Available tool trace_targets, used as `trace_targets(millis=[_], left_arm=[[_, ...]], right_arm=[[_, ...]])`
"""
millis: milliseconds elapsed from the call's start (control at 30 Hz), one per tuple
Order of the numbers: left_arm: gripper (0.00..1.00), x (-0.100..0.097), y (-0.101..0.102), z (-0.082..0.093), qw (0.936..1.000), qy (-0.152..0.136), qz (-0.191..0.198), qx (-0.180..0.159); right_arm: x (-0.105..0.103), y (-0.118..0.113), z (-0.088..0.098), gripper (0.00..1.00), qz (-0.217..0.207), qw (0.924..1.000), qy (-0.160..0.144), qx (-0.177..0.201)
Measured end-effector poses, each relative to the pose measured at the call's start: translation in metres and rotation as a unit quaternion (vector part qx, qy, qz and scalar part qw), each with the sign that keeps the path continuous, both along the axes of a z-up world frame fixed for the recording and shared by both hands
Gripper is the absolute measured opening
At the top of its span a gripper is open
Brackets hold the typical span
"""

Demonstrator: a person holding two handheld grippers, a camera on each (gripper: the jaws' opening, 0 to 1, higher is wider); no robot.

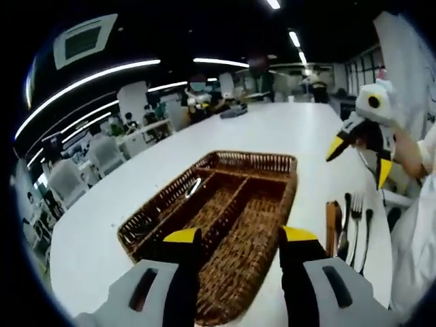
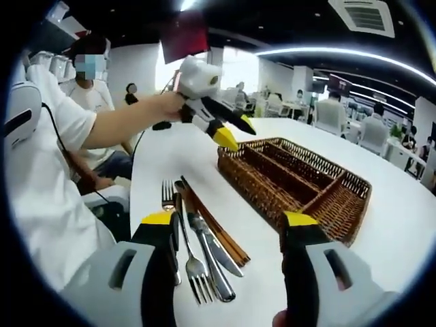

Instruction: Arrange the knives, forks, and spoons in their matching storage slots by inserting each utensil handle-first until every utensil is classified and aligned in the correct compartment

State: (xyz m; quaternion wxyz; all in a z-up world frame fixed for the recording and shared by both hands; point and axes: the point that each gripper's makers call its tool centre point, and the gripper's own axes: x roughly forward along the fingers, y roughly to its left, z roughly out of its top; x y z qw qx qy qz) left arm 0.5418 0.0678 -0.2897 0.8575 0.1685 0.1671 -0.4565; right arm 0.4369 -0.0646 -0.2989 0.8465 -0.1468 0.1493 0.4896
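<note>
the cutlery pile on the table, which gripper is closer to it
Right. The right gripper hangs open just above the cutlery pile, forks and knife between its jaws. The left gripper is open over the wicker tray, with the pile off to its right.

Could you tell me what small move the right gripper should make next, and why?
Probably lower the right gripper, its fingers open, onto a fork in the loose pile on the white table. The utensils lie just ahead of it, outside the wicker tray, and it holds nothing yet.
</note>
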Motion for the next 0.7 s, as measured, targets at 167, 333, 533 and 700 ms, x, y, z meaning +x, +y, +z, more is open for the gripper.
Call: trace_targets(millis=[167, 333, 533, 700], left_arm=[[0.52, -0.012, 0.005, -0.007, 0.9998, 0.001, 0.011, -0.016], [0.53, -0.025, 0.011, -0.008, 0.9985, -0.002, 0.028, -0.047], [0.57, -0.046, 0.011, -0.013, 0.9976, -0.002, 0.03, -0.062], [0.57, -0.058, 0.011, -0.008, 0.9969, -0.007, 0.028, -0.073]], right_arm=[[-0.003, 0.003, -0.003, 0.61, 0.006, 1.0, -0.002, -0.007], [-0.006, 0.006, -0.006, 0.61, 0.009, 0.9999, -0.001, -0.011], [-0.01, 0.009, -0.007, 0.6, 0.012, 0.9998, -0.003, -0.016], [-0.014, 0.013, -0.007, 0.59, 0.016, 0.9997, -0.005, -0.017]])
